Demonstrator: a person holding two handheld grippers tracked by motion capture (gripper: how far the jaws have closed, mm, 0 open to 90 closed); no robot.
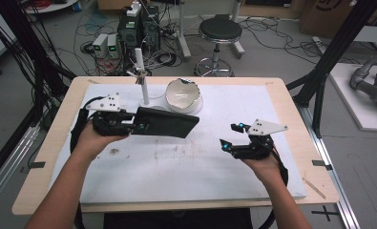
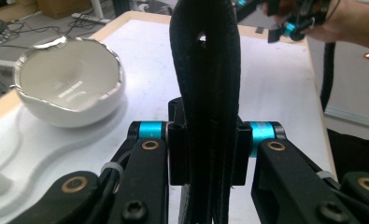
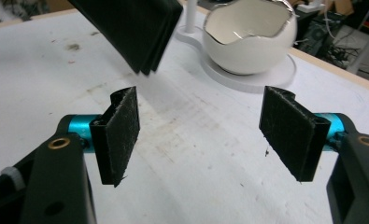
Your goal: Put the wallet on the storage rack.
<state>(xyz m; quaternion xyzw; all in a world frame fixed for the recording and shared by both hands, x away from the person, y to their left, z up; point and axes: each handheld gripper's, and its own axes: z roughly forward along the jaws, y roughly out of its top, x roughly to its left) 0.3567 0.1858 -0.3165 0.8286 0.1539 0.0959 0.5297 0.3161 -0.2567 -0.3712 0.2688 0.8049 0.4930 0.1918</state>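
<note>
Showing the left gripper [image 1: 137, 125] pinching a flat black rectangular wallet-like case [image 1: 169, 123], held clear of the white table mat [image 1: 176, 162] and reaching out ahead of its jaws, apparently so it can be carried. The right gripper [image 1: 230, 136] hangs well to the side, its jaws spread with nothing between them, seemingly free after letting go. Beyond the case's far end stands a white egg-shaped ceramic bowl with a jagged rim [image 1: 183, 94] and a white upright post [image 1: 142, 78].

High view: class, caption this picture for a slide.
Left claw grips a black pouch above the table; right claw open.
</note>
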